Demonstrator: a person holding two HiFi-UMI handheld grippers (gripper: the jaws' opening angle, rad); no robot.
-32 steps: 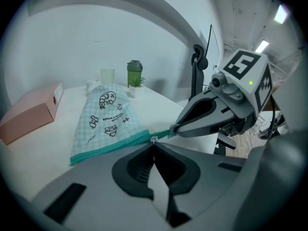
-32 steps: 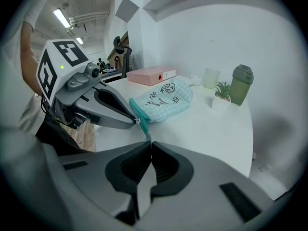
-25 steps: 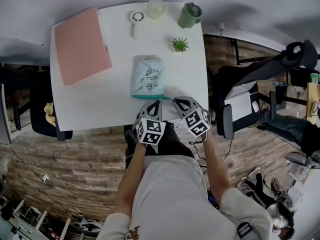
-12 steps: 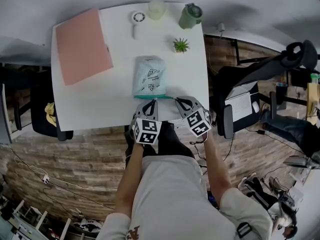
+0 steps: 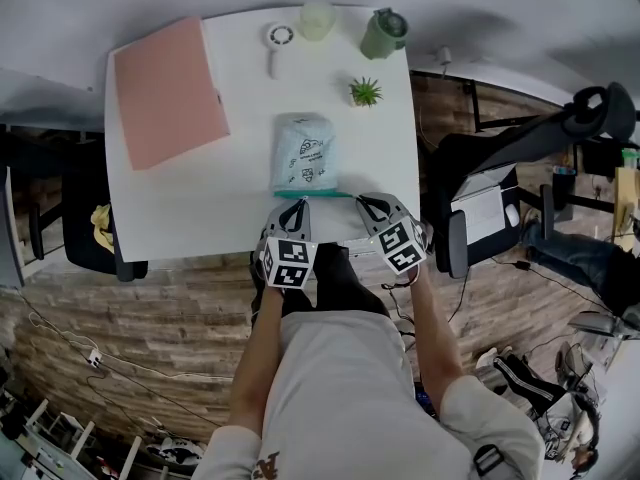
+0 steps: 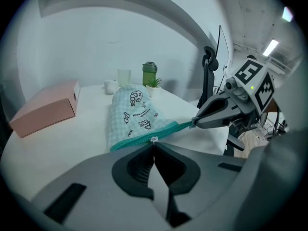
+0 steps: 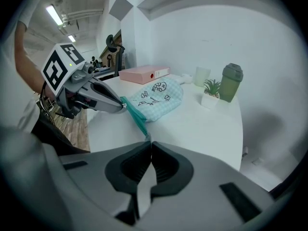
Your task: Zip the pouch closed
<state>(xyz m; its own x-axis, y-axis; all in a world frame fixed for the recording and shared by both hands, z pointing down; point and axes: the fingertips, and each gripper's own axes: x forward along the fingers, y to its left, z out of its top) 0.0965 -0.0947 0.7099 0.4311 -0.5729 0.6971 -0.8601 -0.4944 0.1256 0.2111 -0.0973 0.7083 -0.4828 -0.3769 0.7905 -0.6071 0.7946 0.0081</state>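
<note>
At the near edge of the worktop [image 5: 240, 203], the left tool [image 6: 154, 144] is clamped on the small zip pull [image 6: 154, 139], and the right tool [image 7: 148, 142] is clamped on the teal zip end [image 7: 139, 124], which sticks out to the right of the pouch [image 5: 305, 153]. The checked pouch lies flat just beyond both tools, its zip along its near side. Farther off stand a plant [image 5: 365, 92], a bottle [image 5: 383, 32], a cup [image 5: 317, 20] and a fan [image 5: 279, 40], with a pink box [image 5: 168, 90] at the far left.
</note>
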